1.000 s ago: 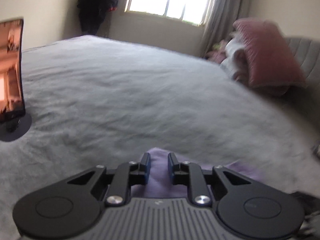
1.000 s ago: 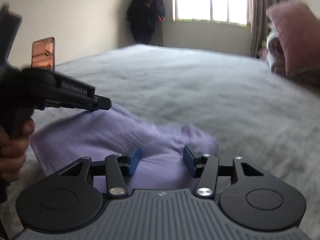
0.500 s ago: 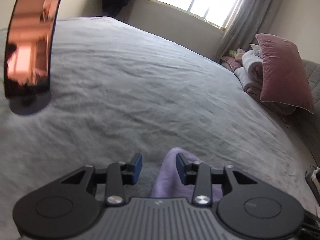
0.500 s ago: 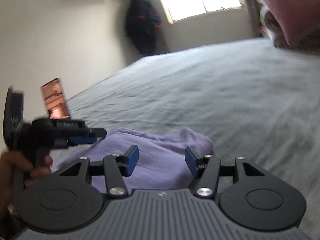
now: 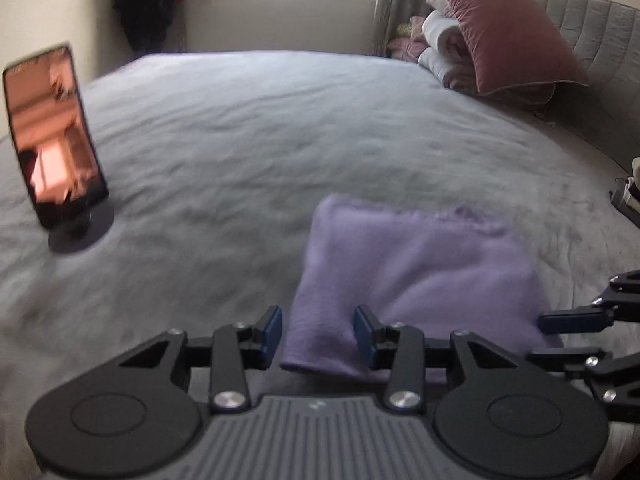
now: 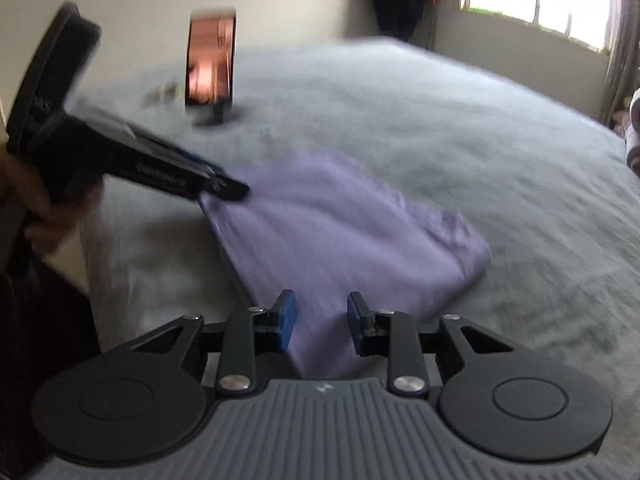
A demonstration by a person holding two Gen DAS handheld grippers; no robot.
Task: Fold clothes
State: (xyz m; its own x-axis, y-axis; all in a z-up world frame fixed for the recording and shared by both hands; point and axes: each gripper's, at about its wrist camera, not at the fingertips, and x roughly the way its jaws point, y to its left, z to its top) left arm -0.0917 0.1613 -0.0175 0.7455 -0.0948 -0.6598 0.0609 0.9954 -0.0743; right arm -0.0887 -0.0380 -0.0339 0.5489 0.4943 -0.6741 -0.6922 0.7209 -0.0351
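Grey bedspread [image 5: 256, 152] carries 1 folded purple garment [image 5: 416, 276] near its front edge, with both grippers at the cloth's near hem.

Left gripper [image 5: 318, 330] has its jaws apart, straddling the garment's near-left corner without pinching it; right gripper [image 6: 322, 322] is closing, cloth between its pads, not yet clamped as far as the blur shows. For a clean next fold, I judge each should bite only the hem, level with the other, well clear of the phone on its stand [image 5: 54, 136] by the left edge.
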